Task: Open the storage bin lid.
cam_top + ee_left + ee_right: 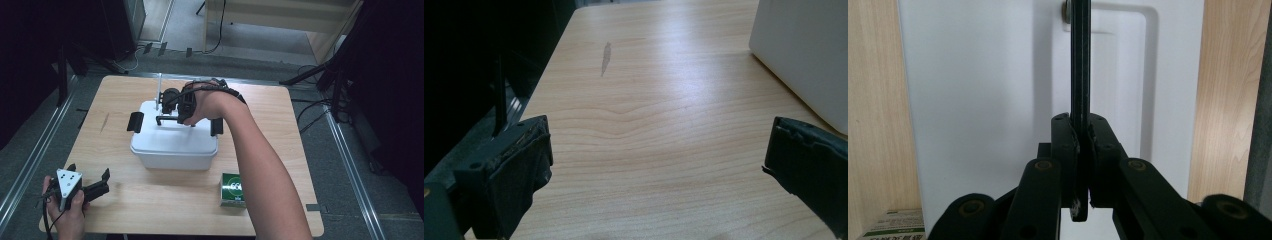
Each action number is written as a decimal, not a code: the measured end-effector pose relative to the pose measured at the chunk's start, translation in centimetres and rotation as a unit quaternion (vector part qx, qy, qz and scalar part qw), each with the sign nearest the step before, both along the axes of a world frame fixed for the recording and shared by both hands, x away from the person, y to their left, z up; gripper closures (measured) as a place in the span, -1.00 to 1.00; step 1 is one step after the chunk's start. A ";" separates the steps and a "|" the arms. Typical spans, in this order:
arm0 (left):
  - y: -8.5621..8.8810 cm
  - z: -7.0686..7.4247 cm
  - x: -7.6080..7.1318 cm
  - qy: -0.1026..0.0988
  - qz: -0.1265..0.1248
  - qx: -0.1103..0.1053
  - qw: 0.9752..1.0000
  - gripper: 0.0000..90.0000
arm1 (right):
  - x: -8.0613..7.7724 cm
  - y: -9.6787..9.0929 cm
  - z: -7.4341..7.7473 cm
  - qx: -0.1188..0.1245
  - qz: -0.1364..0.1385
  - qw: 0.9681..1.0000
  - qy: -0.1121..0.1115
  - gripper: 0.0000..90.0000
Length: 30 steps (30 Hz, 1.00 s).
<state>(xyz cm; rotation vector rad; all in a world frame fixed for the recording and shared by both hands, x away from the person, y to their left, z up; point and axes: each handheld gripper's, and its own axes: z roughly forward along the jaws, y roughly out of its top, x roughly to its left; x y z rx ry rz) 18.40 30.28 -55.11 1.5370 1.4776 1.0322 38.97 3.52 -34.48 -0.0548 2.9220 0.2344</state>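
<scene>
right gripper (1082,145) fingers clamped on thin black handle (1080,65) atop white rectangular plastic box (172,142), centre of pale wooden surface (280,145). risk: pinch slipping off on lift, lid side clips holding. left gripper (95,187) fingers apart, idle at 7 o'clock.

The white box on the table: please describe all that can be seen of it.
The white box looks like smooth plastic, rectangular with rounded corners, and stands upright near the middle of the wooden table. Its flat lid is on, with a shallow recessed panel. Black clips sit at its left and right ends. A thin black handle rises from the lid; the right hand-held gripper is shut on it from above. A green carton lies apart, nearer the person.
</scene>
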 end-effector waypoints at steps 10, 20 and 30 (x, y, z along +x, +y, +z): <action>0.4 0.0 0.0 0.000 0.005 -0.005 1.000 -1.00 | -0.2 0.1 0.9 0.005 0.004 1.000 -0.001 0.89; 0.4 0.0 -0.1 -0.003 0.000 -0.005 1.000 -1.00 | -0.5 -0.1 2.2 0.011 0.014 1.000 -0.013 0.89; 0.4 0.0 -0.1 -0.004 0.000 -0.005 1.000 -1.00 | -0.7 -0.7 3.5 0.019 0.017 0.999 -0.020 0.89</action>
